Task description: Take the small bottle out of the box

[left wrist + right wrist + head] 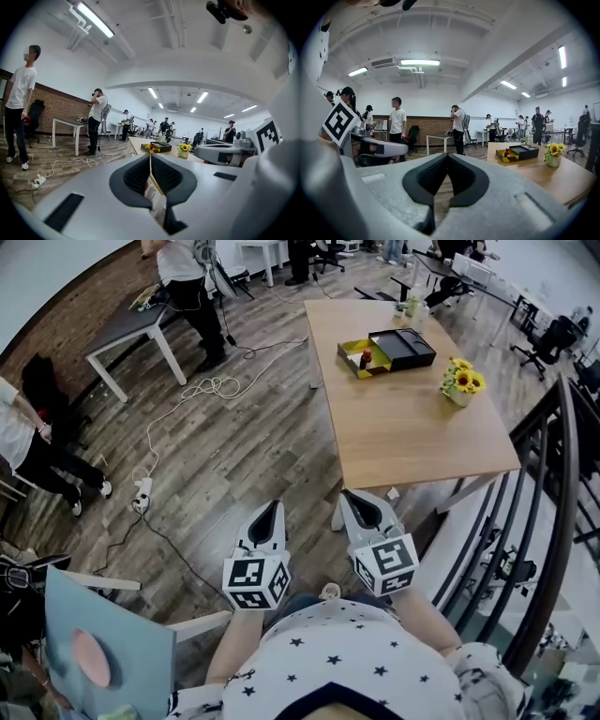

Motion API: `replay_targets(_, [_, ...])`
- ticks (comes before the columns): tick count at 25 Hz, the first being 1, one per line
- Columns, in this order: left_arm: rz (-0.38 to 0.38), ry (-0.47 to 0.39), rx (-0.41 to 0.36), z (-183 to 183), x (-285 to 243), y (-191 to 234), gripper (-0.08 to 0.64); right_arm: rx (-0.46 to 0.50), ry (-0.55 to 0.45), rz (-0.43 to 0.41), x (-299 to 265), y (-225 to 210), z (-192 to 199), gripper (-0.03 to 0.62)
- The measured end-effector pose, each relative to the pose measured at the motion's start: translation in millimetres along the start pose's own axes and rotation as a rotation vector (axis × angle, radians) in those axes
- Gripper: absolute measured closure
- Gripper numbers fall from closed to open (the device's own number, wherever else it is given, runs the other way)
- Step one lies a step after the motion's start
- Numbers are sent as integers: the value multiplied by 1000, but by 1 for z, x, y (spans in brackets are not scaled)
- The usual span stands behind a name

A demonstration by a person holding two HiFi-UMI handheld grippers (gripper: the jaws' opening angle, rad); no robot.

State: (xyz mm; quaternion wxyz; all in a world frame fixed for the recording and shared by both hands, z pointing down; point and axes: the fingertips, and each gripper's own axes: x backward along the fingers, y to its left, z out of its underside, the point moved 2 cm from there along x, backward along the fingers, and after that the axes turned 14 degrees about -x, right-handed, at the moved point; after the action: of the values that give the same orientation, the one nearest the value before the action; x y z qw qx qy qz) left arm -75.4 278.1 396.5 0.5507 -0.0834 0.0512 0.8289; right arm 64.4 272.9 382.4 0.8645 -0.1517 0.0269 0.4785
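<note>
The box (386, 351) lies open at the far end of a wooden table (403, 427), a yellow tray with its black lid beside it. A small red bottle (366, 358) stands in the tray, and it also shows in the right gripper view as the bottle (506, 152) in the box (518, 153). Both grippers are held close to my body, well short of the table. My left gripper (273, 507) is shut and empty, jaws together (150, 155). My right gripper (350, 496) is likewise shut on nothing (448, 155).
A pot of yellow flowers (461, 382) stands on the table's right side. A dark stair railing (548, 502) runs along the right. White cable (211, 387) and a power strip (142, 494) lie on the wooden floor. People stand by a white table (131, 334) at the left.
</note>
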Motion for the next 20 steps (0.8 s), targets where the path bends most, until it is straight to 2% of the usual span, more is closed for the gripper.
replay_targets(7, [-4,-9,15,1,-10,-12,554,5,28,-21,-1,-15,3,586])
replay_targets(9, [-5,-11,14,2,-13,-15,511,2,38,-30,-2,-19,5,561])
replay_targets(13, [-10,-14,16,1,-18,-19,492,-3,47,-47,-1,-26,6,549])
replay_targets(20, [-14,-12,15,-5,-26,-22,449,-30,51,-66,-6,-38,-2,480])
